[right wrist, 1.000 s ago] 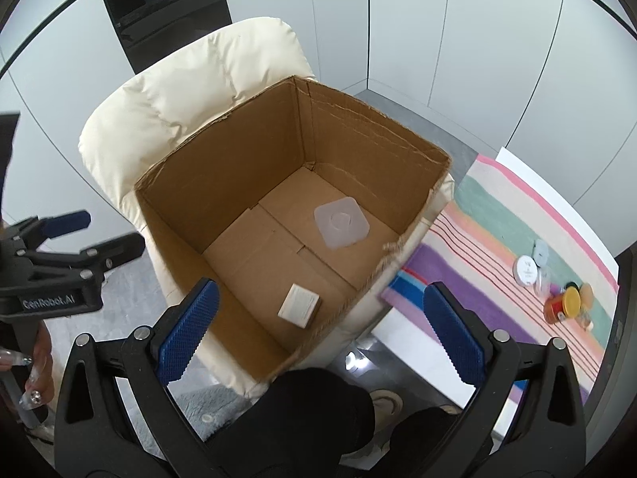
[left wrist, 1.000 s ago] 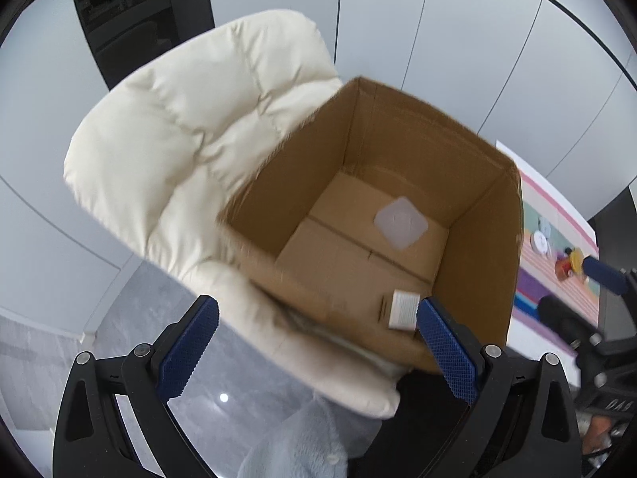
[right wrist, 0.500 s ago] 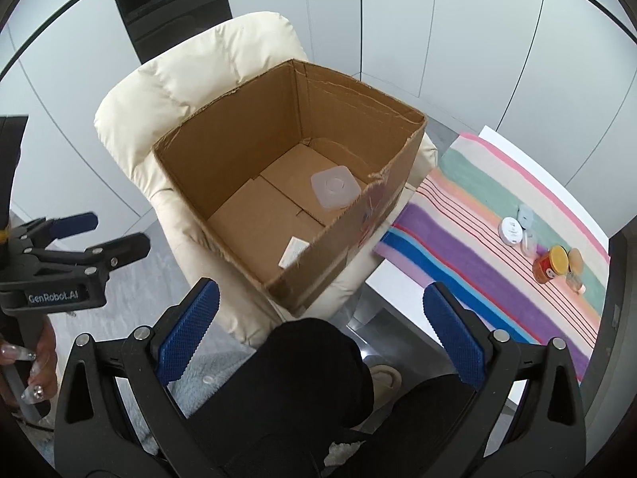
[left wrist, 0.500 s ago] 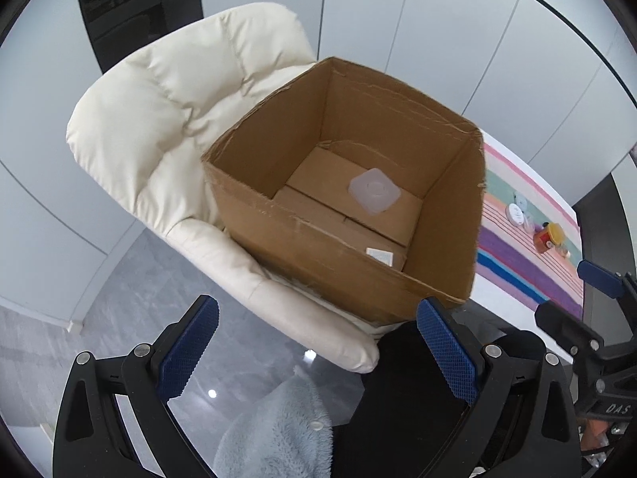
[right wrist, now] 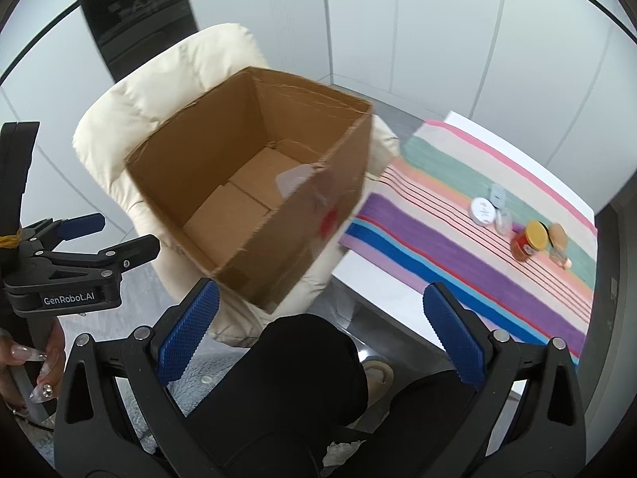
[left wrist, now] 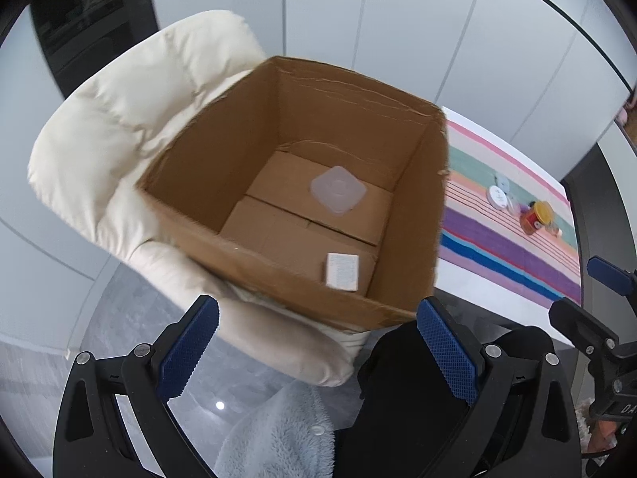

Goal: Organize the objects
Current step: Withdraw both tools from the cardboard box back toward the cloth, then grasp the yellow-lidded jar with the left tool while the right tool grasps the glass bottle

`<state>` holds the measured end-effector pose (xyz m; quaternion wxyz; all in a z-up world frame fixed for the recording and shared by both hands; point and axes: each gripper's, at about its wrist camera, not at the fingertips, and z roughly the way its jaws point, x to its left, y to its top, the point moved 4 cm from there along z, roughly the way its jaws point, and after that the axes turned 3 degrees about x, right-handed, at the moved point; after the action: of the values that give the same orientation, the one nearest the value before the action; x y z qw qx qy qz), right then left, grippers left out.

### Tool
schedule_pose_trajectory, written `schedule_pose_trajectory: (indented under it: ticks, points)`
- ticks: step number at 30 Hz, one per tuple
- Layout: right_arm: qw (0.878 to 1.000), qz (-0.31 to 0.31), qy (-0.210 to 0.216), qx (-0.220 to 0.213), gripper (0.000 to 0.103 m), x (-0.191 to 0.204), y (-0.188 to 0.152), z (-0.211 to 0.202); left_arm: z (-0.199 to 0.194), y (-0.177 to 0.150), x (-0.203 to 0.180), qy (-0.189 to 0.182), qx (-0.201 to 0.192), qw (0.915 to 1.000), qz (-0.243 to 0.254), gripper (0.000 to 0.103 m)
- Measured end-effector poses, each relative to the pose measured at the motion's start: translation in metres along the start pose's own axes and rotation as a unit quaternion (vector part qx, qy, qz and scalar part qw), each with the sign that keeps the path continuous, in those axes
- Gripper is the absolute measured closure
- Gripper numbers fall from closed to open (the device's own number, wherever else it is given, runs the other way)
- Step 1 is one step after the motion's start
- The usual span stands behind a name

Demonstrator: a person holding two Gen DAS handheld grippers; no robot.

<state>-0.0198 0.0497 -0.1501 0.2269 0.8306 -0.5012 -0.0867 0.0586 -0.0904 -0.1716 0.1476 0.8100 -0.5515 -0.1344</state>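
An open cardboard box [left wrist: 223,151] stands on a cream padded chair [left wrist: 119,111]; it also shows in the right wrist view [right wrist: 278,247]. Inside lie a translucent square lid [left wrist: 337,195] and a small white packet [left wrist: 342,271]. On the striped cloth [right wrist: 458,263] sit an orange jar with a yellow lid [right wrist: 527,241], a white round tin [right wrist: 482,211] and small clear items. My left gripper [left wrist: 316,348] is open and empty, held short of the box's near wall. My right gripper [right wrist: 320,330] is open and empty, held back from box and table.
The striped cloth covers a white table [right wrist: 378,290] right of the chair. The person's dark-clad knees [right wrist: 294,378] and a light blue fleece [left wrist: 278,438] lie below the grippers. White wall panels and a dark screen [right wrist: 135,12] stand behind. The floor is grey and glossy.
Both grippers have pulled back from the box, and the right view has swung toward the table. The box contents have not moved. Both grippers stay open.
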Motion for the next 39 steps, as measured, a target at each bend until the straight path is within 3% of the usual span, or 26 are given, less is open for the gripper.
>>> schedule_pose_trajectory:
  ticks: [18,39]
  points:
    - [0.991,0.119,-0.052,-0.011,0.0,-0.117,-0.035,-0.03,0.016,0.023,-0.12,-0.041,0.007,0.9933,0.108,0.002]
    - [0.966,0.236,-0.106,-0.013,0.0,-0.238,-0.099,-0.051,0.032,0.015,-0.271,-0.086,0.02,0.97,0.227,0.002]
